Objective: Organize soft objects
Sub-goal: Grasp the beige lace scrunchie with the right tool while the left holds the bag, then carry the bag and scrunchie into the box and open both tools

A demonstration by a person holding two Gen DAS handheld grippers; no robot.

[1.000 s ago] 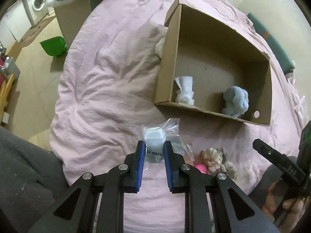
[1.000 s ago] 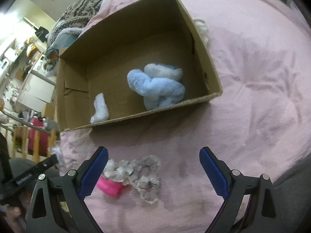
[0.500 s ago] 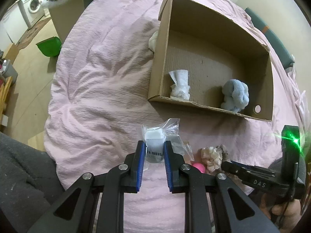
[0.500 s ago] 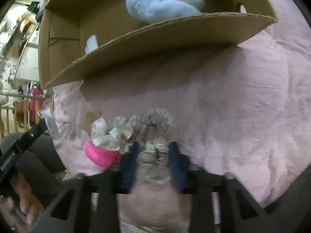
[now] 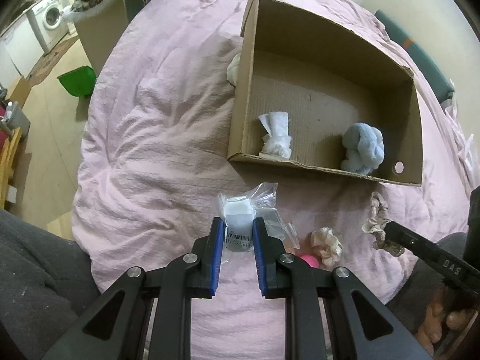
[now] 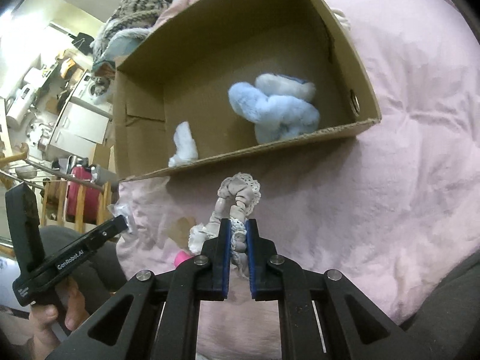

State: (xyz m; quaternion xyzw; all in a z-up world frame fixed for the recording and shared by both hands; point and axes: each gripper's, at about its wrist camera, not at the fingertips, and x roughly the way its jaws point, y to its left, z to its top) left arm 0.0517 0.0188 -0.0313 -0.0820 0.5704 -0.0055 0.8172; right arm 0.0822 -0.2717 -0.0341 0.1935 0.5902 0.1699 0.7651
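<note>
Cardboard box (image 5: 240,96), blue plush (image 5: 363,147), perhaps tissue (image 5: 276,133) inside

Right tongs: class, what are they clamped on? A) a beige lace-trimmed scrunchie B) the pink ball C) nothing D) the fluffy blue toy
A: the right tongs pinch the beige lace-trimmed scrunchie between their blue pads, lifted above the pink bedspread.

A matt brown corrugated cardboard box (image 5: 237,138) sits on wrinkled pink cotton-like bedding (image 5: 156,114); inside, a fluffy pale-blue plush toy (image 6: 276,111); nearby, glossy clear plastic wrap (image 5: 264,198).
</note>
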